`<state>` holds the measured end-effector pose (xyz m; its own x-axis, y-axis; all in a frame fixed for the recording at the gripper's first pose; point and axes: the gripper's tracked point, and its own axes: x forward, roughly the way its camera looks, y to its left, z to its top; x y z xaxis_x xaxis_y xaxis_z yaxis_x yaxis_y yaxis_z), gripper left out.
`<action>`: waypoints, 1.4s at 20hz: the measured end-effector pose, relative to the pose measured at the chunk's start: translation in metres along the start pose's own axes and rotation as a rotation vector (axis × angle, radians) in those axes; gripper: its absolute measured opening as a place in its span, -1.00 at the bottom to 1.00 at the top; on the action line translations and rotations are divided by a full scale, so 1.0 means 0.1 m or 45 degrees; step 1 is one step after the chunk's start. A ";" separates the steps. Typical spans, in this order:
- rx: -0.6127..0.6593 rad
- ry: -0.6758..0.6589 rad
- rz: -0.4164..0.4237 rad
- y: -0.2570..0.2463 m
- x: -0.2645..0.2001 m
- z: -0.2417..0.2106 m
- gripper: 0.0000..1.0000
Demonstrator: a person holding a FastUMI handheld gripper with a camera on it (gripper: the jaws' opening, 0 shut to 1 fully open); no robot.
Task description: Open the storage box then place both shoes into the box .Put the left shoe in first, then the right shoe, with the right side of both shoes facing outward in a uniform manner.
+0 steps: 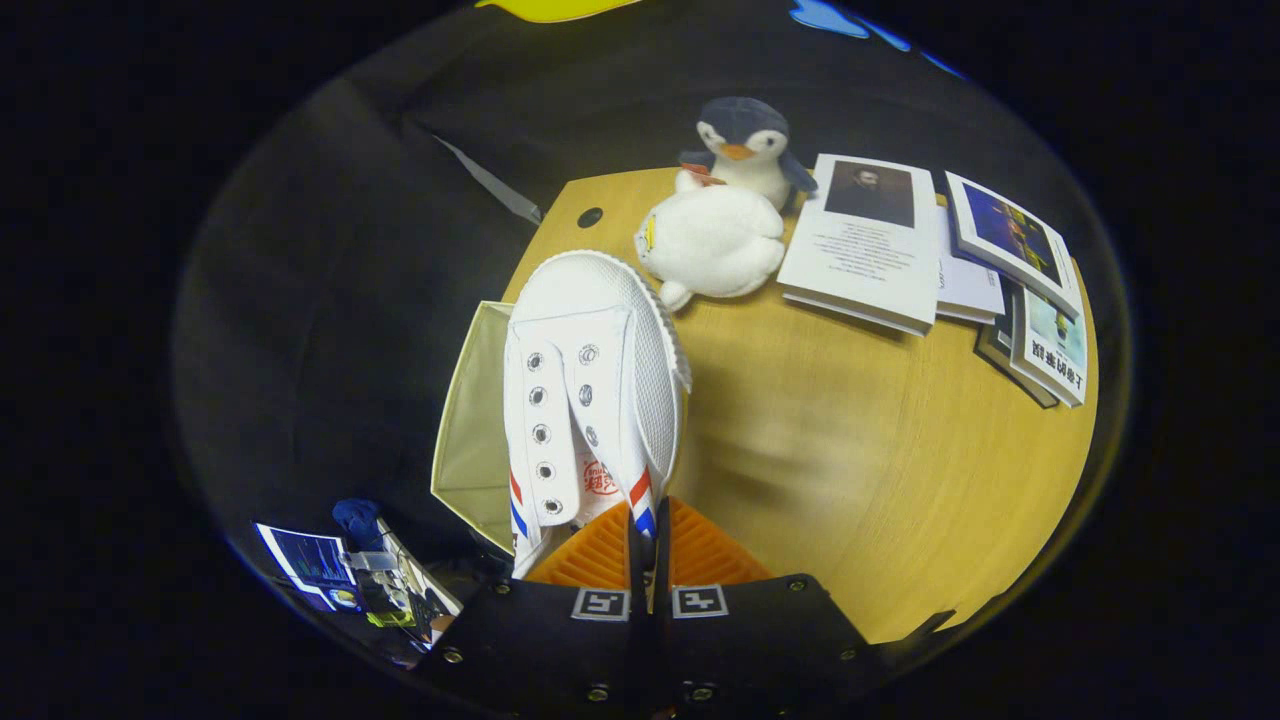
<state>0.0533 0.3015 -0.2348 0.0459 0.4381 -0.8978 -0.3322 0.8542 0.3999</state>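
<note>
A white canvas shoe (590, 385) with red and blue stripes and empty eyelets hangs from my gripper (648, 545), toe pointing away from me. The orange fingers (598, 556) are pressed together on the shoe's heel collar, so the gripper is shut on it. The shoe sits above the open beige storage box (470, 430), which stands at the left edge of the wooden table (850, 470). Most of the box is hidden behind the shoe; I cannot tell whether anything lies inside it.
Beyond the shoe are a white plush toy (712, 243) and a penguin plush (742, 145). Books (868, 245) and magazines (1035, 300) lie at the table's far right. Below the table's left edge is a screen (310, 565) and some clutter.
</note>
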 end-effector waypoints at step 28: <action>-0.172 0.040 0.068 1.26 0.68 0.32 0.95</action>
<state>0.0451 0.4475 -0.2393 -0.0040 0.4709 -0.8822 -0.4572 0.7837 0.4205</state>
